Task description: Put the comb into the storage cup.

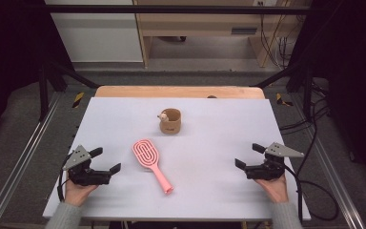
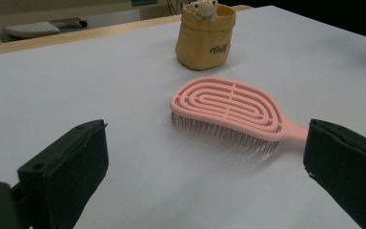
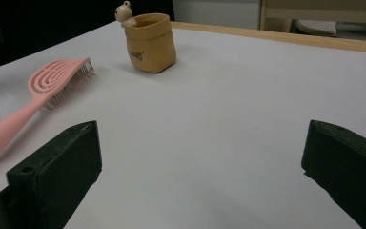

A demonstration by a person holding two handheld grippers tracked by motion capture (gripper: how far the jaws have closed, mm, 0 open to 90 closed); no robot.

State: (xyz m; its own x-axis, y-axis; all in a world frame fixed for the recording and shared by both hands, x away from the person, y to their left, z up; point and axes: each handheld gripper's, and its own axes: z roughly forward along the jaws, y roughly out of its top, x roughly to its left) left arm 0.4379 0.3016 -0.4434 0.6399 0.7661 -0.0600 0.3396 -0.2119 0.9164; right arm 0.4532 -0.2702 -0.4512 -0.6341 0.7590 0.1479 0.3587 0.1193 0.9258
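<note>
Pink hairbrush (image 1: 151,163) lies between both spread, empty claws — left claw (image 1: 108,161), right claw (image 1: 249,155) — tan pouch's (image 1: 170,121) print unreadable.

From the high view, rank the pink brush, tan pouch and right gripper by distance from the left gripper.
1. Pink brush, just right of the left gripper.
2. Tan pouch, farther back, mid-table.
3. Right gripper, across the table at the right edge.
</note>
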